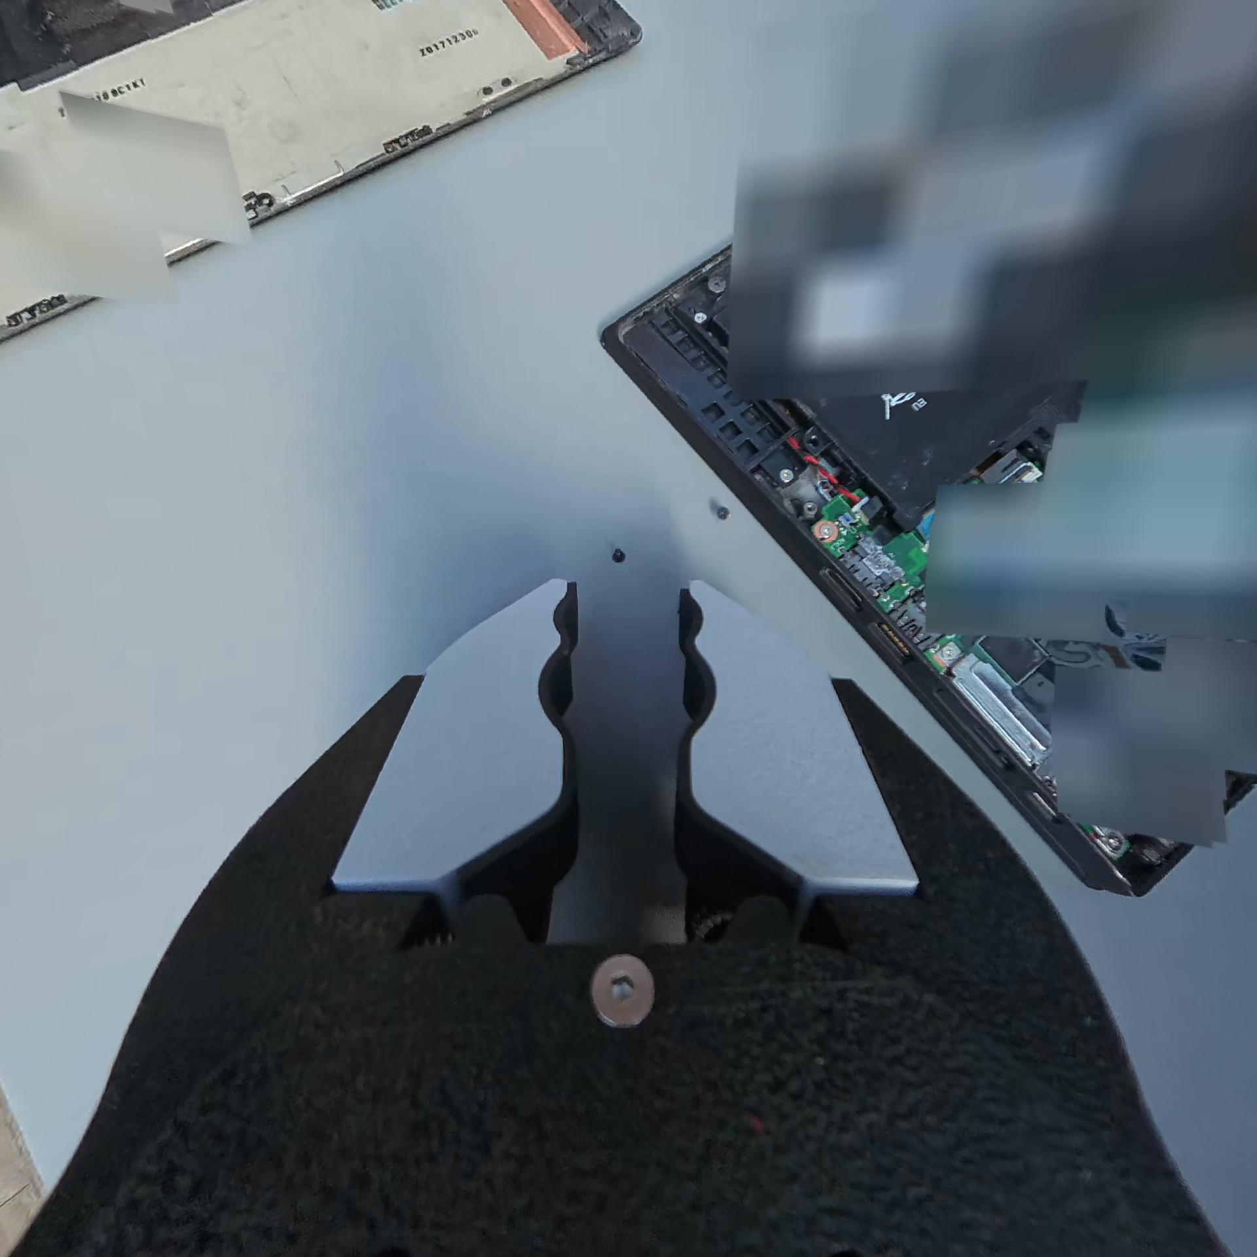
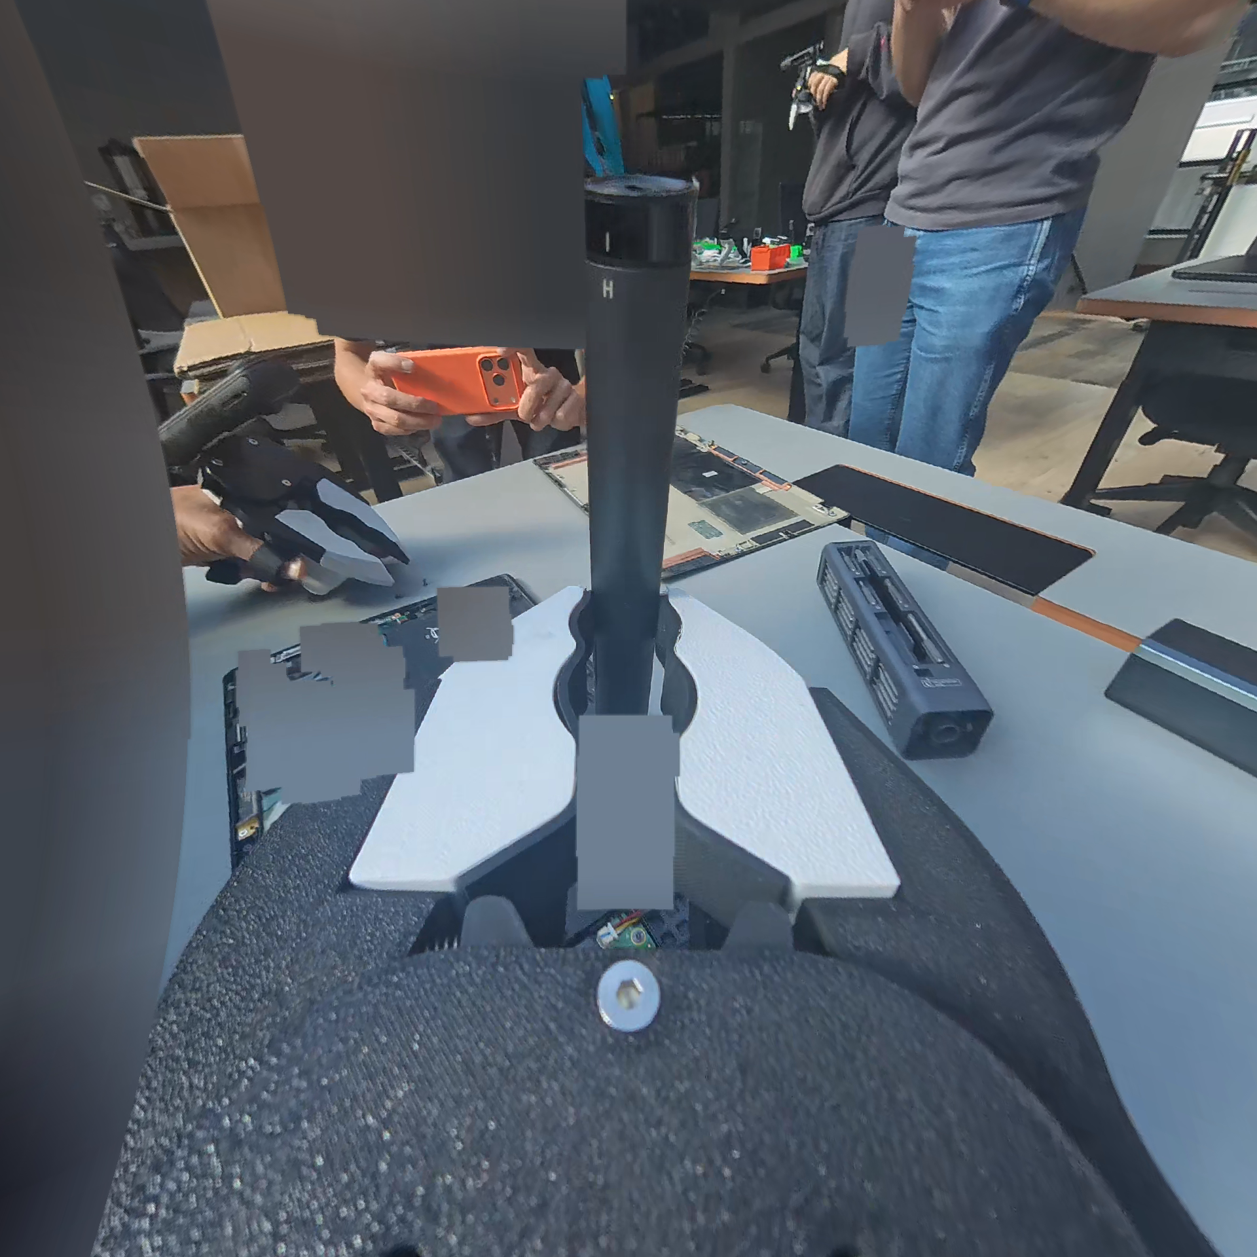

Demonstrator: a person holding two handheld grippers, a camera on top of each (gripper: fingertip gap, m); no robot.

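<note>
My left gripper is open and empty, low over the grey table. A small black screw lies just beyond its fingertips, and a second screw lies a little to the right. An opened black laptop with bare circuit boards lies to the right of them. My right gripper is shut on a black cylindrical electric screwdriver, held upright above the laptop. The left gripper also shows in the right wrist view, tips down by the laptop's far corner.
A removed laptop cover lies at the far left; it also shows in the right wrist view. A dark bit case and a black pad lie to the right. A person holds an orange phone. People stand behind the table. Some 35 centimetres of space lies between my two pairs of fingers.
</note>
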